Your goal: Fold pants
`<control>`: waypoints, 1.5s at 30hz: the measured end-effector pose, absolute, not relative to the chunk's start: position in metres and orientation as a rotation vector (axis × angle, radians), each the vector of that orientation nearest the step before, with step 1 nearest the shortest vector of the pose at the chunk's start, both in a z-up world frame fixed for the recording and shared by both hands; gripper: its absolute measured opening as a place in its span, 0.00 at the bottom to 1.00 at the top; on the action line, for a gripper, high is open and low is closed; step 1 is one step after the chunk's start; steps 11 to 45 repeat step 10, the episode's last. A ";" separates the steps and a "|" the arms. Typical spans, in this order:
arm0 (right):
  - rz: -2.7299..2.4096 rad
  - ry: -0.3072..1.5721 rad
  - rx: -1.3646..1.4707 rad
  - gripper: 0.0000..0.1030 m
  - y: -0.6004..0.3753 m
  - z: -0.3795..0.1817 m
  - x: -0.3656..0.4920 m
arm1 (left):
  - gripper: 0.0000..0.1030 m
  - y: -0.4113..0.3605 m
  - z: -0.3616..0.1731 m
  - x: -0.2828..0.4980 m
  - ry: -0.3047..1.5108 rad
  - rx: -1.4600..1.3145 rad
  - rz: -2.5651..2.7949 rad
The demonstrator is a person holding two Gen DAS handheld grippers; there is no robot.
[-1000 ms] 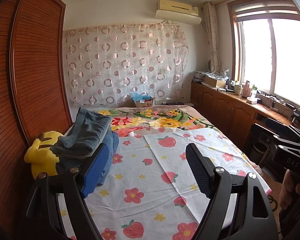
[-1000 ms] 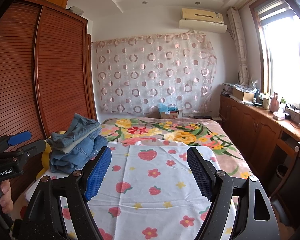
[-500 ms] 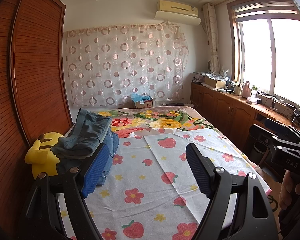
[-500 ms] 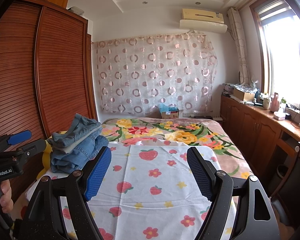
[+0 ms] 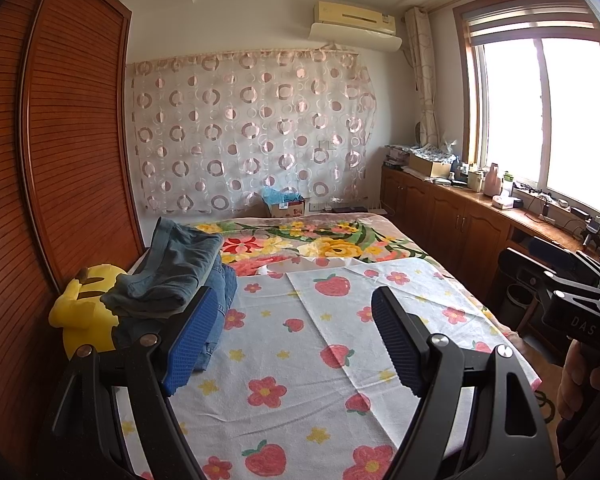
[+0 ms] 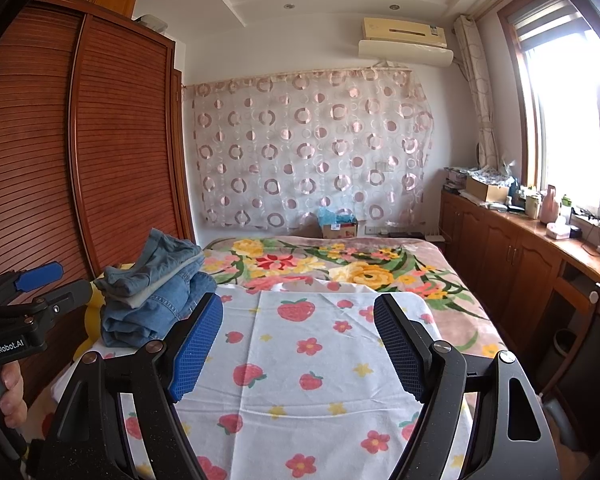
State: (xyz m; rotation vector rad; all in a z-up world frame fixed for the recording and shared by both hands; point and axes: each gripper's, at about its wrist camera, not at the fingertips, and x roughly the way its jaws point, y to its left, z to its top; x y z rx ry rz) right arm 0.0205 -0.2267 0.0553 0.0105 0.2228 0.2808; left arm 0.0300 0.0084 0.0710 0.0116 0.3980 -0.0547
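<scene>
A stack of folded denim pants lies on the left side of the bed, a grey-blue pair on top of lighter jeans. My left gripper hovers open over the strawberry-print sheet, its left blue pad just in front of the stack, with nothing between the fingers. Over the same sheet my right gripper is open and empty too, with the stack to its left. Each gripper shows at the edge of the other's view, held by a hand.
A yellow plush toy sits between the stack and the brown slatted wardrobe. A floral blanket covers the far half of the bed. Wooden cabinets with clutter on top run under the window on the right.
</scene>
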 end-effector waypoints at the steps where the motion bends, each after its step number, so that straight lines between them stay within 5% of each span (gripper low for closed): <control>1: 0.283 0.223 0.011 0.77 -0.227 0.055 0.020 | 0.78 0.009 0.071 0.030 0.398 0.011 -0.055; 45: 0.282 0.222 0.011 0.77 -0.227 0.055 0.020 | 0.78 0.009 0.070 0.030 0.397 0.010 -0.055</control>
